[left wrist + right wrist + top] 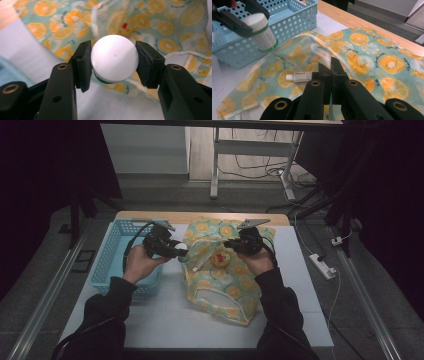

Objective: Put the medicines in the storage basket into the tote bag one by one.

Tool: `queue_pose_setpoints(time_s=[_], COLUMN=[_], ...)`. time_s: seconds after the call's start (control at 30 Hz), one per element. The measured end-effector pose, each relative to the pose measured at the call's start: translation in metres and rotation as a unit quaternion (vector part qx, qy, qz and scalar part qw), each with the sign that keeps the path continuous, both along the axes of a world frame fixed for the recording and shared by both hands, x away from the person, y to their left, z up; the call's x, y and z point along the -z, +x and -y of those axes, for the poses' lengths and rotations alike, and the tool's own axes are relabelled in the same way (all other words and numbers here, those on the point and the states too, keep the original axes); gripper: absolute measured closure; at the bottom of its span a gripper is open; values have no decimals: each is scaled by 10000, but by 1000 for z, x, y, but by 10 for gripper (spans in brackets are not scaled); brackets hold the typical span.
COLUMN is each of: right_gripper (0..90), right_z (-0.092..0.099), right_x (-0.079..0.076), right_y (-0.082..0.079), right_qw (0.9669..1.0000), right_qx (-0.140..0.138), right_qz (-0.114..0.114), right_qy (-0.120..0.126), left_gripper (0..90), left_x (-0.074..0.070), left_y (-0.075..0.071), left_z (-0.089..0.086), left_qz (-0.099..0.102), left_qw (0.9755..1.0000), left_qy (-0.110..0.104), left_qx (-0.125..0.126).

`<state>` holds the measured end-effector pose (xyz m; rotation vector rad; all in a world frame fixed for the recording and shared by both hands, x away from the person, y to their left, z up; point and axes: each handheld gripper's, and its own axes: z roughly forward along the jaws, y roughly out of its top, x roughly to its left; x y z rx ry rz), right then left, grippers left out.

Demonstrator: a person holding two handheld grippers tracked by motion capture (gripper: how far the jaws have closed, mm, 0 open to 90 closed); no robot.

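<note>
My left gripper (113,63) is shut on a white bottle (114,58) with a green band, its pads pressing on the round cap from both sides. In the high view this gripper (176,249) holds the bottle (183,248) at the left edge of a fabric bag (220,285) printed with orange slices. In the right gripper view the bottle (262,31) hangs tilted above the bag (372,50). My right gripper (331,71) is shut on the bag's clear-trimmed rim and lifts it a little. A small white tube (299,76) lies just beyond its jaws.
A light blue perforated basket (112,251) stands left of the bag, under my left hand. A yellow item with a red mark (220,259) lies at the bag's mouth. The white mat (165,315) shows bare toward the front edge. A power strip (322,265) lies on the floor at right.
</note>
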<state>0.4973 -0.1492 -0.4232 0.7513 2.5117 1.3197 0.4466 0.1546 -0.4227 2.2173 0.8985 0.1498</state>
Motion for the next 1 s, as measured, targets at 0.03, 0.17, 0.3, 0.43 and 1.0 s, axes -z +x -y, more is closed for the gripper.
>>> queue_pose_setpoints(time_s=[0.03,0.17,0.3,0.43,1.0], right_gripper=[892,892,892,892,892], right_z=[0,0,-1,-1,-3], right_x=[0,0,0,0,-1], right_y=[0,0,0,-1,-2], right_qw=[10000,10000,10000,10000,10000], right_qx=[1,-2,-9,-12,-38], right_qz=[0,-2,5,4,18], right_qy=[-1,-6,-12,-3,3], left_gripper=[503,503,503,503,503], left_x=[1,3,6,9,28], left_y=[0,1,3,5,31], left_z=[3,17,31,45,89], left_qz=[-6,-43,-69,-100,-177], left_qw=[10000,9998,9995,9989,9984], left_qy=[-10,-47,-54,-21,242], left_qx=[30,181,304,465,470])
